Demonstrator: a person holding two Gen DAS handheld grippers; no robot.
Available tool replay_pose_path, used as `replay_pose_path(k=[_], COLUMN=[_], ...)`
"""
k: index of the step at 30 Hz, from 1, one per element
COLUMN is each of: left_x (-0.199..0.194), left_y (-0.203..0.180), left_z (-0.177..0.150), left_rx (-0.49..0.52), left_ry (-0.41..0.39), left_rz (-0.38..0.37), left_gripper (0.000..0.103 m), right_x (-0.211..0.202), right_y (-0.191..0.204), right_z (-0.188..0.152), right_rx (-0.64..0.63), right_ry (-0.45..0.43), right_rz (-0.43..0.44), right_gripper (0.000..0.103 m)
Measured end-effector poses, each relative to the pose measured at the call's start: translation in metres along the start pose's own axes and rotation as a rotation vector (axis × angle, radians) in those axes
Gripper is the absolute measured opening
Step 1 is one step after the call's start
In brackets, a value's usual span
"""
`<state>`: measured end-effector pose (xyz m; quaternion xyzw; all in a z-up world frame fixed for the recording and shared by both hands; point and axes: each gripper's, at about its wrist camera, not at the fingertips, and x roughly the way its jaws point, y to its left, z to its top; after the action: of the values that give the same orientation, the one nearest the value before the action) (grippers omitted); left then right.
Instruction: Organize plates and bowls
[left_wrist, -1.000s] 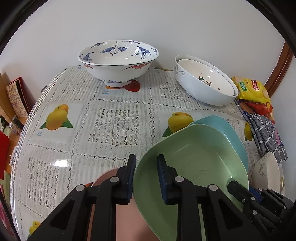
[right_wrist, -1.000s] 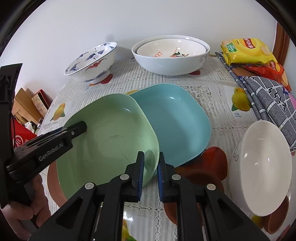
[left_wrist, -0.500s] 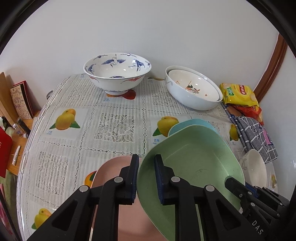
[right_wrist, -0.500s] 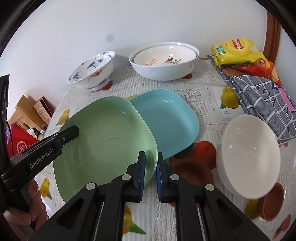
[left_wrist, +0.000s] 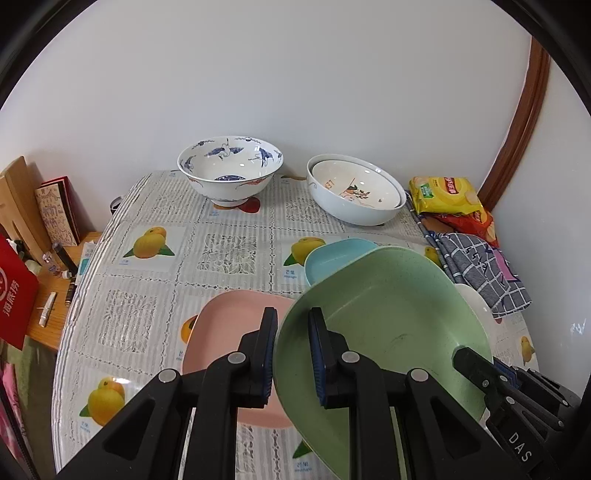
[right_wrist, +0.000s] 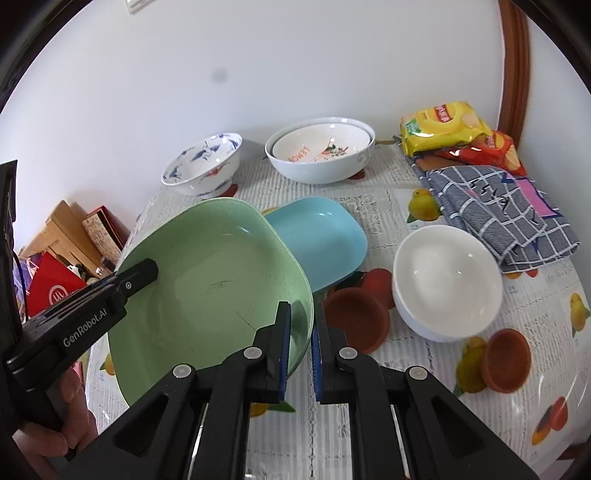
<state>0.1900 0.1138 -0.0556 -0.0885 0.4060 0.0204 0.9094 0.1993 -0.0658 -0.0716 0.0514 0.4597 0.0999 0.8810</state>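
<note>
A green plate (left_wrist: 384, 325) (right_wrist: 207, 288) hangs in the air above the table, held by both grippers. My left gripper (left_wrist: 293, 354) is shut on its left rim. My right gripper (right_wrist: 300, 339) is shut on its right rim. A pink plate (left_wrist: 225, 332) lies on the table under the left gripper. A blue plate (right_wrist: 325, 240) (left_wrist: 332, 254) lies behind the green one, partly hidden by it. A plain white bowl (right_wrist: 447, 284) sits to the right of the blue plate.
A blue-patterned bowl (left_wrist: 229, 173) and two nested white bowls (left_wrist: 354, 192) stand at the back by the wall. Snack bags (right_wrist: 454, 136) and a checked cloth (right_wrist: 498, 210) lie at the right. Two small brown dishes (right_wrist: 354, 317) sit near the white bowl.
Both grippers have lifted the green plate well above the table and pulled back. The pink plate beneath it has come into view.
</note>
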Motion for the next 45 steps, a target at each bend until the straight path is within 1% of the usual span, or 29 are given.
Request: replay_pose_path(k=[3, 10, 22, 32, 41, 45], left_x=[-0.014, -0.038, -0.061, -0.055, -0.043, -0.034], left_y=[-0.004, -0.006, -0.001, 0.008, 0.021, 0.03], left_z=[-0.005, -0.017, -0.026, -0.034, -0.038, -0.043], left_rx=[0.005, 0.013, 0.016, 0.003, -0.015, -0.03], left_ry=[-0.013, -0.032, -0.048, -0.025, -0.001, 0.018], left_rz=[0.004, 0.015, 0.039, 0.048, 0.059, 0.065], left_gripper=[0.017, 0.017, 0.016, 0.016, 0.016, 0.016], right_x=[-0.016, -0.037, -0.059, -0.053, -0.036, -0.023], right_y=[0.0, 0.003, 0.01, 0.015, 0.022, 0.027], right_z=[-0.006, -0.016, -0.029, -0.035, -0.039, -0.041], right_rx=[0.005, 0.002, -0.006, -0.008, -0.018, -0.028], right_ry=[-0.016, -0.035, -0.055, -0.046, -0.016, 0.01], right_rz=[0.003, 0.01, 0.032, 0.044, 0.047, 0.046], right_gripper=[0.01, 0.01, 0.009, 0.009, 0.009, 0.009])
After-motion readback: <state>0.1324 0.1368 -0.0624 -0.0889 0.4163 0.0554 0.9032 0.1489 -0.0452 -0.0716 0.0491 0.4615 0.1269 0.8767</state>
